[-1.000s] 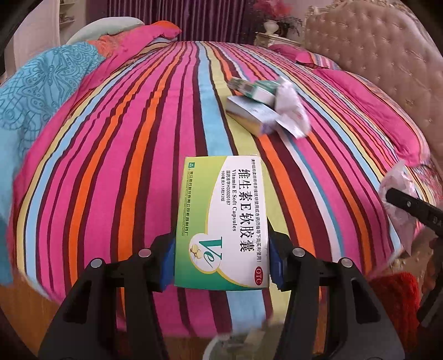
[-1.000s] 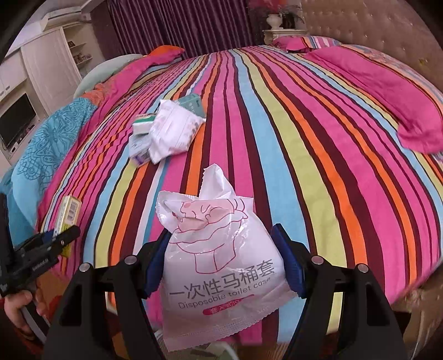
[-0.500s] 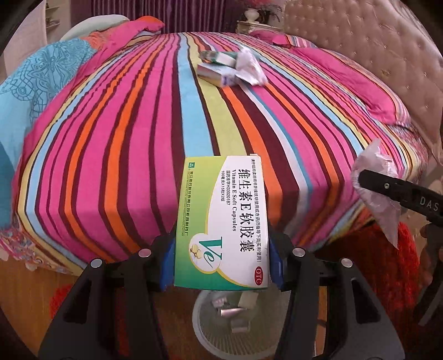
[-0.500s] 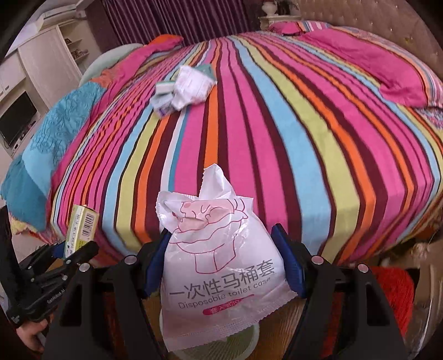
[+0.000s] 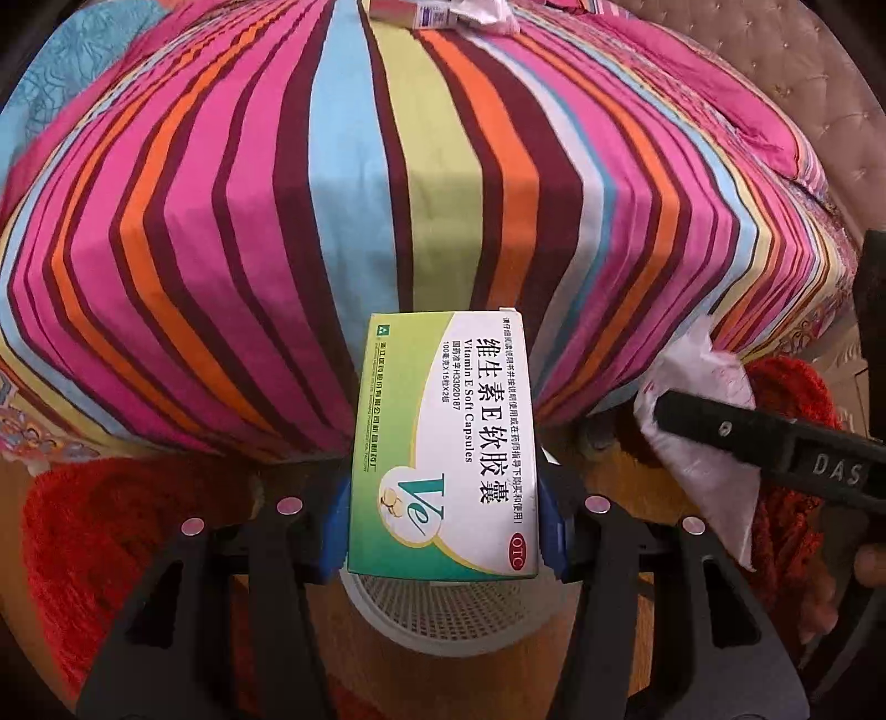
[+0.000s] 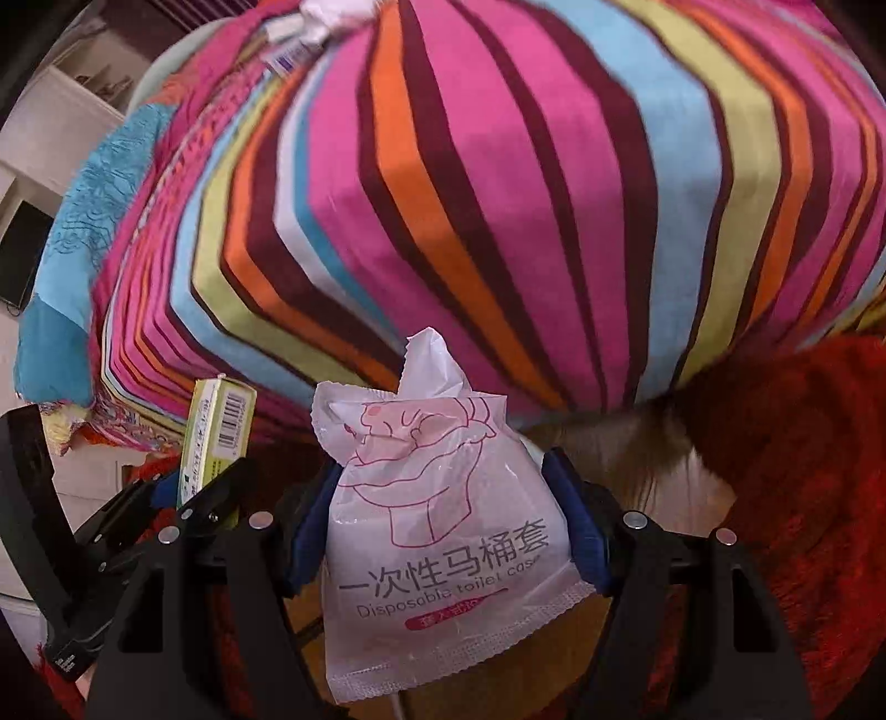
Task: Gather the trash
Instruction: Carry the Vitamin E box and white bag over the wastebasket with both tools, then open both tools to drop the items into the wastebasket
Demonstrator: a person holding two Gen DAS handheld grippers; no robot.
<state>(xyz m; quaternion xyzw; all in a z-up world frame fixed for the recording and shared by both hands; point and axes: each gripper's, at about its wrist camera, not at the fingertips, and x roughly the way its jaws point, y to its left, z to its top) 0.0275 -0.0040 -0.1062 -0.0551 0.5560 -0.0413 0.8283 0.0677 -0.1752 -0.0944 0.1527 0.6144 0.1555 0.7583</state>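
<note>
Left wrist view: we see the left gripper (image 5: 443, 531) clamped on a green-and-white box (image 5: 443, 443) at lower centre, directly above a white mesh bin (image 5: 443, 615) at the bottom edge. Right wrist view: the right gripper (image 6: 448, 537) pinches a white packet (image 6: 443, 526). We judge the step to be delivery; next, each item must sit over the bin before release. The box reads "Vitamin E Soft Capsules", "Ve", "OTC"; the packet, "Disposable toilet".

white basket (image 5: 443, 615) mostly hidden behind vitamin box (image 5: 443, 443), leftover trash (image 5: 443, 11) cut off at top edge
</note>
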